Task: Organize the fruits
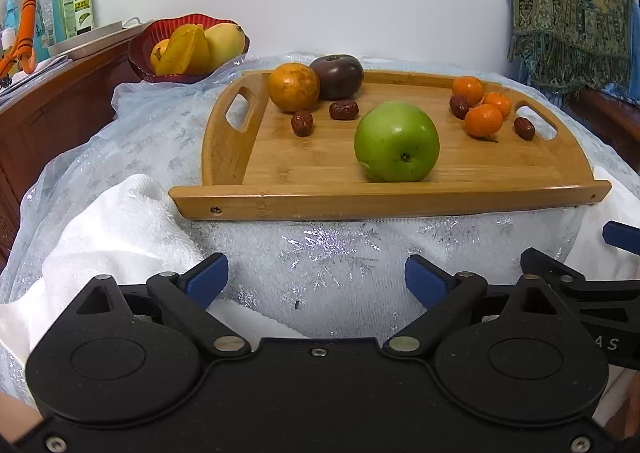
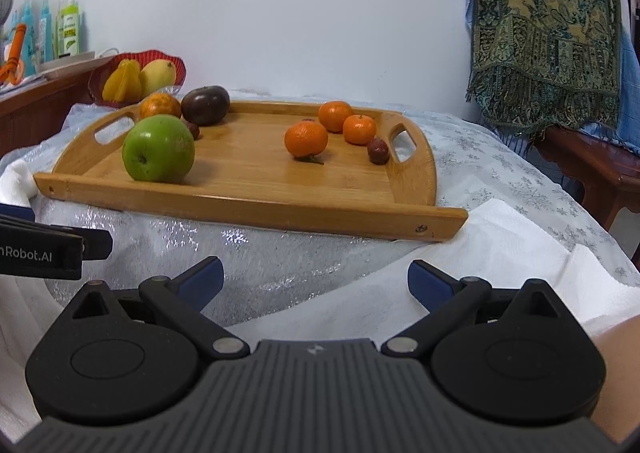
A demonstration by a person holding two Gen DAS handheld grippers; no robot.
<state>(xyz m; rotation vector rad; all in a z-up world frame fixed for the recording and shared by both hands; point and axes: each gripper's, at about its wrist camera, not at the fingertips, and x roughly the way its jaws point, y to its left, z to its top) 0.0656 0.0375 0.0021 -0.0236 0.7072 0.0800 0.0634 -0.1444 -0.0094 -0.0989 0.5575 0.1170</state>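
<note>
Left wrist view: my left gripper hangs wide and empty before the wooden tray; my right gripper is likewise spread, holding nothing. A green apple sits near the tray's front edge, probably firm, smooth and fairly heavy, so I would grasp across its middle. One small dark fruit is half hidden behind the tangerines.
</note>
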